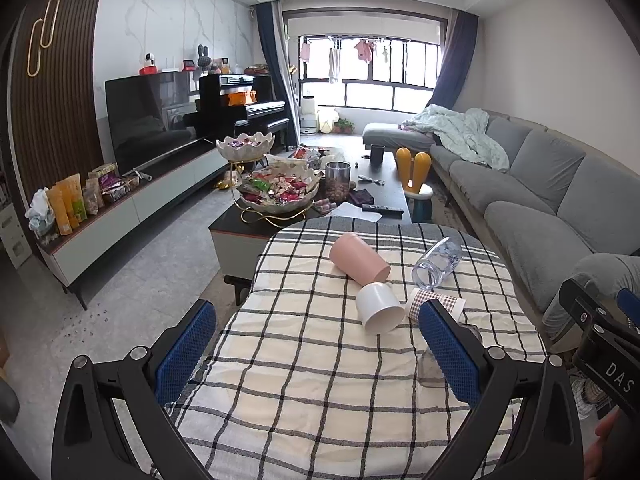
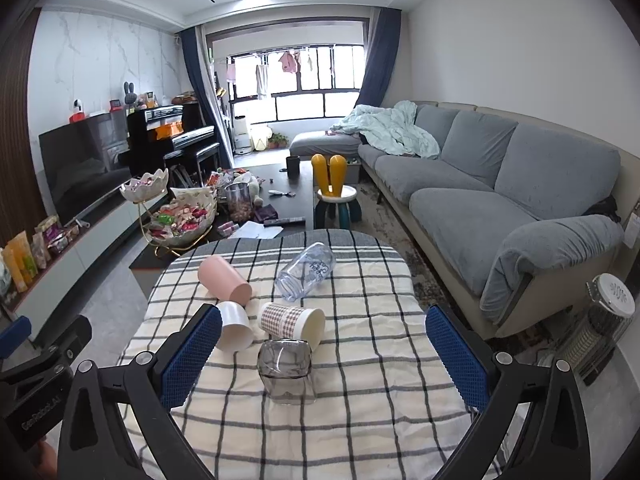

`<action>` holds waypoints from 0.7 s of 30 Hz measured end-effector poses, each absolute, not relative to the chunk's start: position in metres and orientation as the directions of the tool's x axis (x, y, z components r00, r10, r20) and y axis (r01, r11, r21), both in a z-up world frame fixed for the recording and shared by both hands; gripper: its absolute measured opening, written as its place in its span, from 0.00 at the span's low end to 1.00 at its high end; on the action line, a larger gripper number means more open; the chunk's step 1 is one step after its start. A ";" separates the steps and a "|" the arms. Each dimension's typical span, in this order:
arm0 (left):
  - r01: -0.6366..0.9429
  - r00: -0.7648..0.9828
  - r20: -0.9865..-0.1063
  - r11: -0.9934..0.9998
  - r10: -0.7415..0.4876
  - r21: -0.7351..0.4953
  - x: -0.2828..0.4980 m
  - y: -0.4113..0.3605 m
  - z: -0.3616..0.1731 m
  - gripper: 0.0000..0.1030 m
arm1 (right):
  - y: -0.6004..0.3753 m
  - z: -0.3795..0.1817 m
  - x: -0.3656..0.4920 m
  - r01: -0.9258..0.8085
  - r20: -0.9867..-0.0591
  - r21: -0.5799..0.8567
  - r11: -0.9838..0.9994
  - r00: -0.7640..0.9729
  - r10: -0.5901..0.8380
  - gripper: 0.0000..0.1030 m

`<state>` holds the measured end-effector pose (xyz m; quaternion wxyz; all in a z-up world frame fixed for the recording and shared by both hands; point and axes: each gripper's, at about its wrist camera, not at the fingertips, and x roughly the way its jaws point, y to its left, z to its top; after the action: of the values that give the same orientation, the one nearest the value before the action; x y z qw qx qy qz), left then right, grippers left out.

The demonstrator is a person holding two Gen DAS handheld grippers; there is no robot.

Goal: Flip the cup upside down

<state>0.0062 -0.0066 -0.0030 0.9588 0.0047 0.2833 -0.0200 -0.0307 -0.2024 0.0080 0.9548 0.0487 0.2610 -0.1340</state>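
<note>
Both cams sit just behind their own blue-padded fingers and look forward and a bit down over the checked tablecloth (image 1: 304, 360), down the room toward the window (image 1: 368, 80). The left wrist view sits over the near left part of the table, with the right gripper (image 1: 600, 340) poking in at its right edge. The right wrist view sits further right, with more of the sofa (image 2: 500, 184) in frame and the left gripper (image 2: 36, 360) at its left edge. Both views share the pink cup (image 1: 358, 258), white cup (image 1: 378, 308), checked paper cup (image 2: 292, 320), coffee table (image 2: 298, 184) and TV (image 1: 156, 116).
</note>
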 end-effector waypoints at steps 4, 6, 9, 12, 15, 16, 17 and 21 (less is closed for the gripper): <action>0.044 0.836 -0.547 0.999 -0.040 -0.005 0.006 -0.007 -0.003 1.00 | -0.203 0.009 -0.031 0.282 -0.512 0.024 0.959 0.827 -0.230 0.99; 0.047 0.834 -0.551 0.999 -0.043 -0.007 0.006 -0.007 -0.004 1.00 | -0.203 0.009 -0.031 0.282 -0.516 0.028 0.959 0.825 -0.228 0.99; 0.048 0.832 -0.553 0.999 -0.044 -0.008 0.007 -0.008 -0.005 1.00 | -0.205 0.008 -0.032 0.286 -0.520 0.033 0.958 0.823 -0.228 0.99; 0.049 0.832 -0.554 0.999 -0.045 -0.008 0.007 -0.008 -0.005 1.00 | -0.205 0.008 -0.032 0.285 -0.519 0.032 0.958 0.824 -0.228 0.99; 0.049 0.831 -0.554 0.999 -0.045 -0.008 0.007 -0.008 -0.004 1.00 | -0.206 0.008 -0.032 0.285 -0.519 0.031 0.958 0.824 -0.228 0.99; 0.049 0.832 -0.554 0.999 -0.045 -0.008 0.007 -0.008 -0.004 1.00 | -0.206 0.008 -0.031 0.286 -0.519 0.032 0.958 0.824 -0.228 0.99; 0.049 0.831 -0.554 0.999 -0.045 -0.007 0.007 -0.009 -0.004 1.00 | -0.206 0.008 -0.032 0.286 -0.518 0.033 0.958 0.824 -0.228 0.99; 0.049 0.831 -0.554 0.999 -0.046 -0.009 0.007 -0.008 -0.004 1.00 | -0.206 0.008 -0.032 0.285 -0.520 0.031 0.958 0.823 -0.228 0.99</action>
<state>0.0072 -0.0075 -0.0045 0.9569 0.0029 0.2895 -0.0249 -0.0322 -0.2063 0.0082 0.9532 0.0538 0.2654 -0.1343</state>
